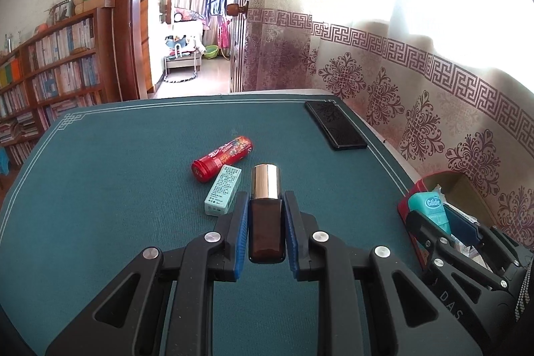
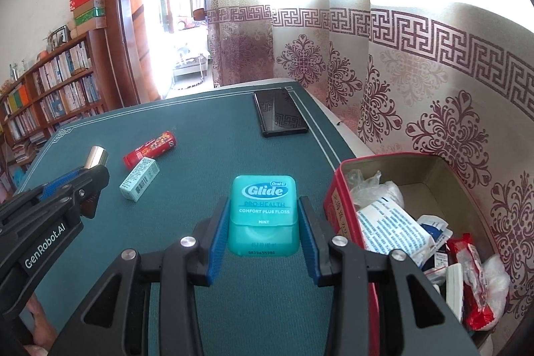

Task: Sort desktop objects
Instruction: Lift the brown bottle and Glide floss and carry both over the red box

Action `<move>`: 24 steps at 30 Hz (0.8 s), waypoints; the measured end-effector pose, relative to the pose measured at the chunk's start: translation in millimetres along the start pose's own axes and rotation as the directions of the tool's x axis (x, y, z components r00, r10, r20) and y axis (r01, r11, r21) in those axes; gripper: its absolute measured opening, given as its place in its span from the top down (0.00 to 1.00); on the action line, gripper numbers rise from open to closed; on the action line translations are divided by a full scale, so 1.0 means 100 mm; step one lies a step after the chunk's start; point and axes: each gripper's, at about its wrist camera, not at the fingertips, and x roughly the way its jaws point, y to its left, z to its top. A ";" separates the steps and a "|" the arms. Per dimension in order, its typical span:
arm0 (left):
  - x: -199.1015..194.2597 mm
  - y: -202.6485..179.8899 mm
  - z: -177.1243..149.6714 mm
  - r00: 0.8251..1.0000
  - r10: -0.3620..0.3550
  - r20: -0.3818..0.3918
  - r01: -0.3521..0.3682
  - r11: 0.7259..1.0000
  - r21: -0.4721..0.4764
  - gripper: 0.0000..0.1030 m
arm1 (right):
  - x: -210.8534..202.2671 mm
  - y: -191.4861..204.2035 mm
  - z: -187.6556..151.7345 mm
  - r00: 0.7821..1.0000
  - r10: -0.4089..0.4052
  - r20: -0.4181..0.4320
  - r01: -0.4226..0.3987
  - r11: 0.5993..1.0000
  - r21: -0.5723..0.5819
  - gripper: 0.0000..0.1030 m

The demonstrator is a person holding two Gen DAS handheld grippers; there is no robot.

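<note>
Left tongs (image 1: 266,216) clamp brown gold-capped bottle (image 1: 266,222); right tongs (image 2: 263,222) clamp teal Glide floss box (image 2: 263,216) beside red tin (image 2: 337,209); both above bench (image 1: 116,189).

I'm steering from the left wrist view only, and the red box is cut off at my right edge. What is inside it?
Observer: The red box holds a white printed packet, crumpled plastic and a red wrapper; the far end looks bare.
Operator: Can you read the teal thing in the right tongs?
Observer: The right tongs grip a floss case; below "Glide" it says "Comfort Plus Floss, Mint".
Operator: Is that case over the box yet?
Observer: No, it is above the green mat, left of the box wall.
</note>
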 end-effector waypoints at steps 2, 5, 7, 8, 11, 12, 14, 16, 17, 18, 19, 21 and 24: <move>-0.02 -0.04 -0.01 1.000 -0.009 0.001 0.009 1.000 0.010 0.79 | -0.05 -0.08 -0.02 1.000 -0.016 0.008 0.016 1.000 0.015 0.58; -0.05 -0.11 -0.03 1.000 -0.028 -0.001 0.028 0.999 0.022 0.79 | -0.13 -0.24 -0.07 0.999 -0.042 0.015 0.042 0.998 0.039 0.58; -0.05 -0.16 -0.04 0.999 -0.049 -0.009 0.049 0.998 0.025 0.79 | -0.16 -0.35 -0.10 0.998 -0.059 0.016 0.058 0.997 0.058 0.58; -0.05 -0.18 -0.05 0.998 -0.060 -0.013 0.060 0.998 0.028 0.79 | -0.18 -0.41 -0.12 0.997 -0.069 0.016 0.068 0.995 0.068 0.58; -0.06 -0.24 -0.07 0.993 -0.113 -0.035 0.114 0.993 0.029 0.79 | -0.25 -0.61 -0.18 0.994 -0.105 0.015 0.103 0.990 0.099 0.58; -0.06 -0.26 -0.08 0.990 -0.133 -0.043 0.134 0.991 0.028 0.79 | -0.27 -0.67 -0.20 0.993 -0.115 0.013 0.113 0.987 0.112 0.58; -0.08 -0.32 -0.11 0.985 -0.162 -0.055 0.164 0.986 0.032 0.79 | -0.31 -0.82 -0.24 0.991 -0.137 0.008 0.134 0.981 0.141 0.58; -0.09 -0.38 -0.12 0.981 -0.181 -0.064 0.184 0.982 0.041 0.79 | -0.35 -0.95 -0.28 0.988 -0.154 0.001 0.151 0.974 0.168 0.58; -0.10 -0.40 -0.13 0.980 -0.189 -0.067 0.192 0.980 0.047 0.79 | -0.37 -1.01 -0.30 0.987 -0.159 -0.002 0.157 0.971 0.179 0.58; -0.11 -0.43 -0.14 0.978 -0.196 -0.069 0.200 0.978 0.052 0.79 | -0.39 -1.05 -0.32 0.986 -0.165 -0.004 0.163 0.969 0.185 0.58; -0.12 -0.45 -0.14 0.976 -0.206 -0.072 0.210 0.976 0.056 0.79 | -0.41 -1.08 -0.34 0.985 -0.172 -0.003 0.169 0.968 0.187 0.58; -0.14 -0.48 -0.15 0.969 -0.232 -0.079 0.237 0.970 0.055 0.79 | -0.44 -1.14 -0.38 0.982 -0.187 -0.001 0.184 0.965 0.186 0.58; -0.15 -0.51 -0.14 0.952 -0.289 -0.100 0.295 0.955 0.042 0.79 | -0.48 -1.24 -0.46 0.980 -0.200 -0.009 0.198 0.960 0.198 0.58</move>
